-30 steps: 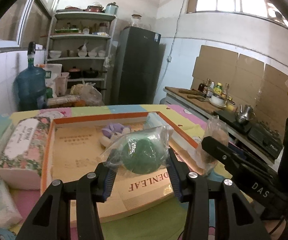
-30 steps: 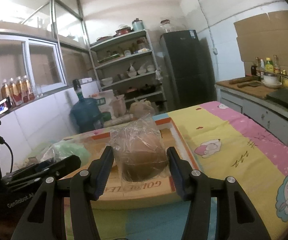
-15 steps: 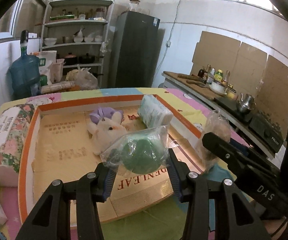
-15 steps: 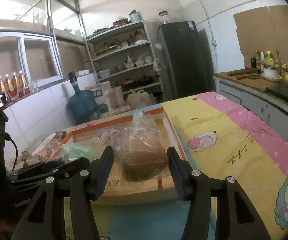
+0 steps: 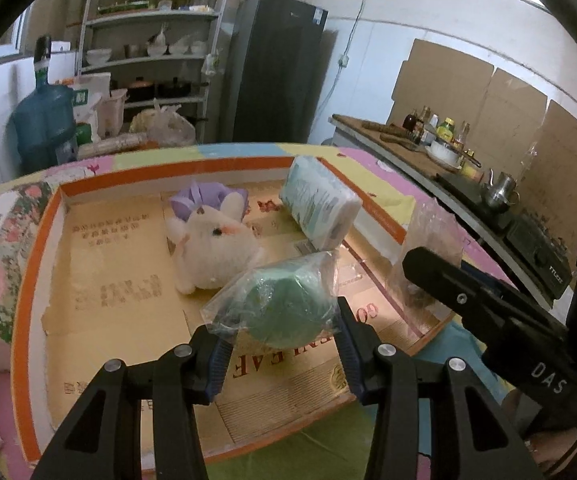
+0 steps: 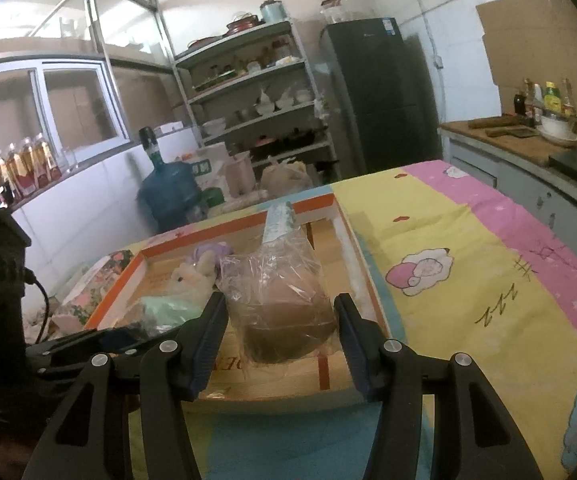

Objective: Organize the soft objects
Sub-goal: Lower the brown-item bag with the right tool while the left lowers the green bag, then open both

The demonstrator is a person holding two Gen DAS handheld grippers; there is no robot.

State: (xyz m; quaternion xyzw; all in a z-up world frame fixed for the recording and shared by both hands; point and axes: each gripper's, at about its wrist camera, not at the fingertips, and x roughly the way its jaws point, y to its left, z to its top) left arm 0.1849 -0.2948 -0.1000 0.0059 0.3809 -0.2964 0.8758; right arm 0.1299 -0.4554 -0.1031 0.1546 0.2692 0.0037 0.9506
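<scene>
Left gripper (image 5: 282,338): clamped on a green soft ball in a clear bag (image 5: 284,306), above the cardboard tray's (image 5: 28,280) near edge.
Plush rabbit (image 5: 212,246): inside the tray, just beyond the ball.
Tissue pack (image 5: 318,210): against the tray's right wall.
Right gripper (image 5: 424,264): beside the tray's right wall, holding another clear bag (image 5: 432,236).

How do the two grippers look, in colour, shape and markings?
Both are black plastic. The left gripper and the right gripper each have two angular fingers with cut-outs, silver screws and ribbed blue pads. White letters "DAS" mark the right one's side.
</scene>
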